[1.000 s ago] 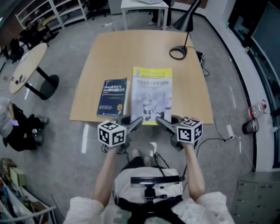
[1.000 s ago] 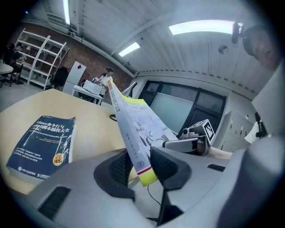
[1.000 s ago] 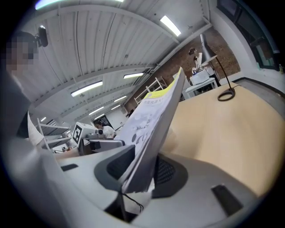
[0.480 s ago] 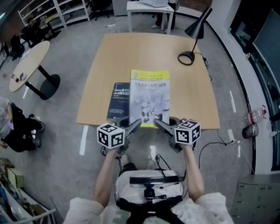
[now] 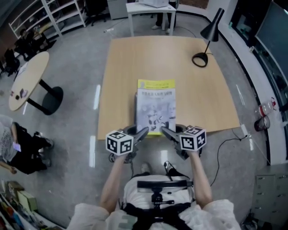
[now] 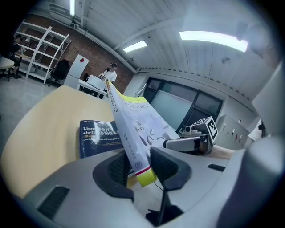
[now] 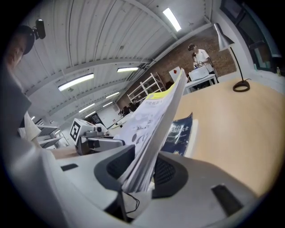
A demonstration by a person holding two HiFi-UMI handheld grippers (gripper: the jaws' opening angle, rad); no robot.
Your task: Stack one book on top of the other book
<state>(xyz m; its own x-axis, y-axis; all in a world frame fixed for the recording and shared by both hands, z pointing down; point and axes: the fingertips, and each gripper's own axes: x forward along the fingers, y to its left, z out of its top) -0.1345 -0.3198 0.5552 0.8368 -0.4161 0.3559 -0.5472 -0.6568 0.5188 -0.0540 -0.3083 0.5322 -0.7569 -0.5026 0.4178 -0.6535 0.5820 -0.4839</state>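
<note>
A white book with a yellow top band (image 5: 155, 105) hangs over the wooden table (image 5: 130, 63), gripped at its near corners. My left gripper (image 5: 143, 131) is shut on its near left corner and my right gripper (image 5: 164, 131) on its near right corner. In the left gripper view the book (image 6: 133, 120) rises tilted from between the pads, and in the right gripper view its page edges (image 7: 156, 120) sit clamped. The dark blue book (image 6: 100, 136) lies flat on the table under it. From the head view only a dark sliver (image 5: 136, 110) of the blue book shows at the left edge.
A black desk lamp (image 5: 204, 49) stands at the table's far right corner. A round side table (image 5: 27, 72) and white shelves (image 5: 54, 13) are off to the left, and a white table (image 5: 148, 9) lies beyond. A person's legs show by that far table. A cable lies on the floor at right.
Both grippers have carried the white book leftward over the table. The blue book lay in plain sight beside it before; now the white book covers nearly all of it.
</note>
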